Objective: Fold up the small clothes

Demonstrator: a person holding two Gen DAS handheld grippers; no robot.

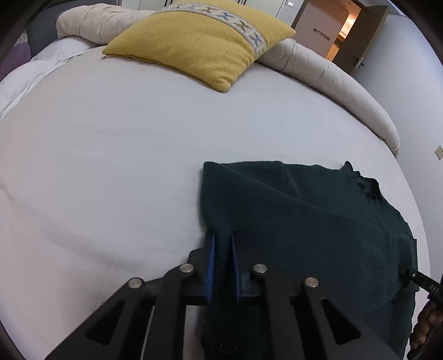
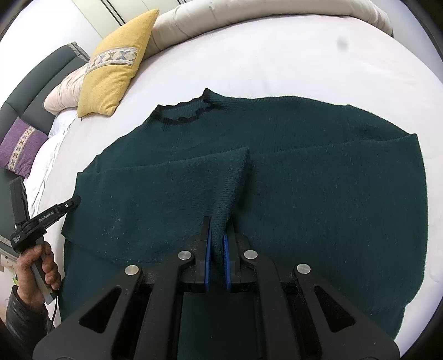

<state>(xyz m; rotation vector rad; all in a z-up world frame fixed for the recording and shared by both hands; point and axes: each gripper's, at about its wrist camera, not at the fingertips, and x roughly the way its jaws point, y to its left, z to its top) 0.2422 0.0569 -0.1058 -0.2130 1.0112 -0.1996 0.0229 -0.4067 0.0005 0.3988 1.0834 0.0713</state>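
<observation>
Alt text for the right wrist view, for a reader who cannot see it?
The right gripper pinches a fold of a dark green knitted sweater spread on a white bedsheet. At left, a hand holds the left gripper at the sweater's edge; a yellow cushion lies beyond.

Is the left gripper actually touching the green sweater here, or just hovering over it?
Touching. The left wrist view shows the left gripper with its blue pads closed on a fold of the green sweater, knit pinched between them.

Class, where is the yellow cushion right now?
In the right wrist view, the yellow cushion lies upper left on the bed, beyond the green sweater, against the beige bolster.
</observation>
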